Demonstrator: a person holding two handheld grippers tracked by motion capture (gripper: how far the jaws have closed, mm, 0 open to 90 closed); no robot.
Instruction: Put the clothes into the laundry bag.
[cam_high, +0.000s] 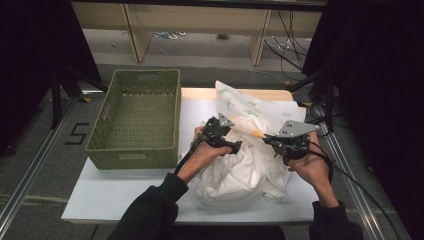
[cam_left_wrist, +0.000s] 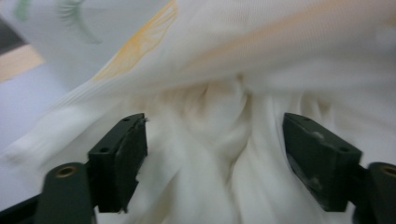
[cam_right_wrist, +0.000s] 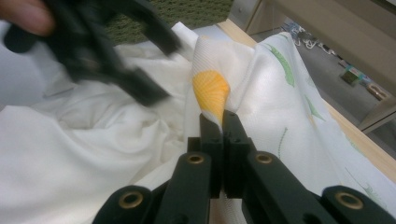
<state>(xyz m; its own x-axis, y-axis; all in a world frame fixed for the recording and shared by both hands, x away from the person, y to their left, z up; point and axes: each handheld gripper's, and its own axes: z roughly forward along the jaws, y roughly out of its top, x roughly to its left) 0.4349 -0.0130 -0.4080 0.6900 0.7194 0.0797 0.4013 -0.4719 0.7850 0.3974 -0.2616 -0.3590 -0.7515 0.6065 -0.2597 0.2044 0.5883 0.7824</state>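
White table (cam_high: 115, 192), empty green basket (cam_high: 136, 117), crumpled white cloth (cam_high: 245, 165) alongside

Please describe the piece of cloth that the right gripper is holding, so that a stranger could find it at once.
On the white table board, right of the green woven basket, lies a crumpled white printed cloth. The right gripper pinches a raised fold of it. Only this fold carries an orange fan-shaped print; nearby prints are green.
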